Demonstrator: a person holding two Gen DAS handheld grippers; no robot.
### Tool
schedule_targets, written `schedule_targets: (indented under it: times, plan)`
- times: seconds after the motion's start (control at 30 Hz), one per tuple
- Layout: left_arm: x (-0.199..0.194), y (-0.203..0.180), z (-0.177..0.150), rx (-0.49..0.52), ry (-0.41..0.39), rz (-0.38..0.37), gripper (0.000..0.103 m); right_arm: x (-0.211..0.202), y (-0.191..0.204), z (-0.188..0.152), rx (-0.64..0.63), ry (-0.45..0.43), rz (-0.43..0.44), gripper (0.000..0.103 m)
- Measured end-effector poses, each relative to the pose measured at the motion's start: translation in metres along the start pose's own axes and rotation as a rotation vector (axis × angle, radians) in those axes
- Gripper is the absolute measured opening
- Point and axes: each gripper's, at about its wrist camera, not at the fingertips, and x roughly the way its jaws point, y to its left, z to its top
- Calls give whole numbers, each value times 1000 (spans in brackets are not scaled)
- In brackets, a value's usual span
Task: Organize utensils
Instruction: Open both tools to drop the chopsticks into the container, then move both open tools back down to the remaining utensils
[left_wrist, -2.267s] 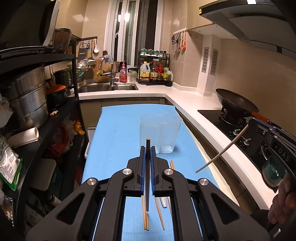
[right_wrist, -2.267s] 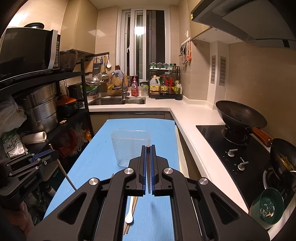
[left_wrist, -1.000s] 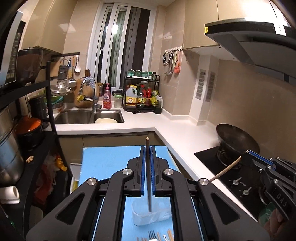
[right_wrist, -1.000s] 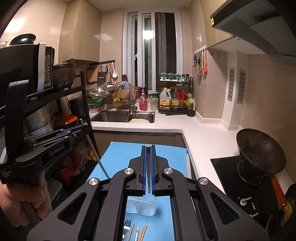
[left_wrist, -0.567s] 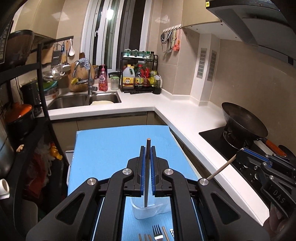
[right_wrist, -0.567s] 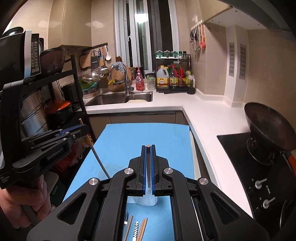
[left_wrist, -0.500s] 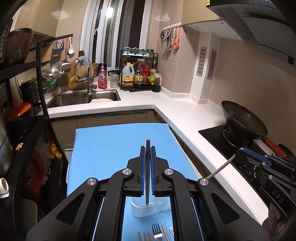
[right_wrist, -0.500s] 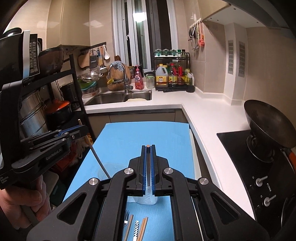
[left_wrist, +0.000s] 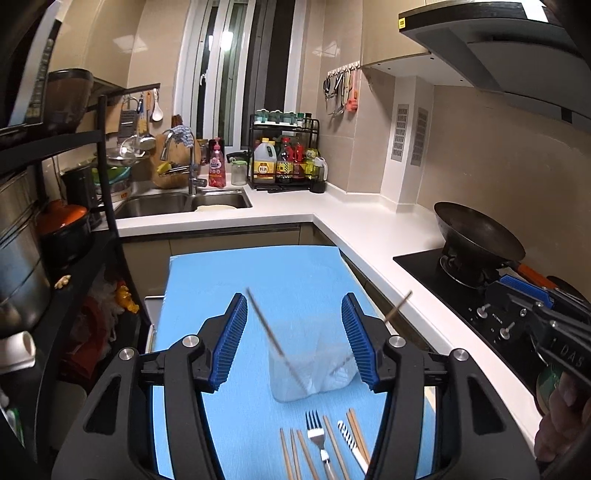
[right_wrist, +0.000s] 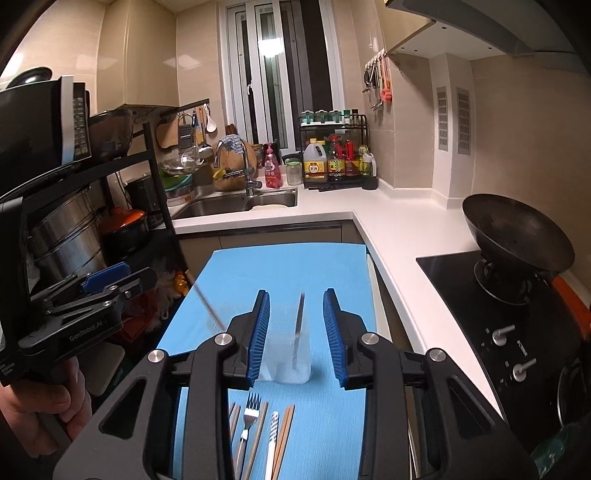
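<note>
In the left wrist view my left gripper (left_wrist: 294, 301) has its jaws opening, and a dark chopstick (left_wrist: 273, 339) slants loose between them, blurred, its lower end inside the clear plastic container (left_wrist: 314, 373) on the blue mat (left_wrist: 258, 273). A pale chopstick (left_wrist: 397, 308) leans in from the right, near my right gripper (left_wrist: 524, 291). In the right wrist view my right gripper (right_wrist: 294, 295) is also opening; the pale chopstick (right_wrist: 298, 332) stands free between the pads, reaching into the container (right_wrist: 284, 362). My left gripper (right_wrist: 110, 282) is at the left.
A fork (left_wrist: 317, 435), several chopsticks (left_wrist: 291, 454) and a striped-handled utensil (left_wrist: 347, 432) lie on the mat in front of the container. A wok (left_wrist: 476, 236) sits on the hob at the right. A black shelf rack (left_wrist: 110, 206) with pots stands left; the sink (left_wrist: 184, 201) is behind.
Both grippers came down toward the container and their jaws spread apart. The two chopsticks that were clamped upright have slipped free and tilt into the container.
</note>
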Motion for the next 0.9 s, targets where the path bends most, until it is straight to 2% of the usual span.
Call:
schedule_targets:
  times: [0.13,0.3,0.5,0.57,0.6,0.63,0.7,0.8,0.83,0.9]
  plan:
    - [-27,-1,-42,6,2,-18,52,-29,-4,-40,32,-17,15,31]
    - [-46,-6,-98,16,16,6,52,-54,-1,-93,17,-45,-1,31]
    - [-55,-9,-164,-40,67,37,51,-56,-4,-154,57,4,18,28]
    - [-56,-7,-184,-67,101,52,40,-53,-5,-178,86,34,15,19]
    - [-55,-6,-193,-81,121,53,27,-51,-4,-189,95,45,7,17]
    - [-54,-6,-203,-94,144,44,21,-47,-4,-203,104,63,7,14]
    - [-54,-5,-222,-106,160,55,18,-35,-3,-226,123,119,24,10]
    - [-51,-4,-241,-137,187,57,18,-14,-7,-255,180,209,59,9]
    - [-49,-3,-246,-154,194,52,18,-8,-9,-258,220,229,84,13]
    - [-45,-4,-253,-143,198,47,18,3,-12,-263,287,254,135,13]
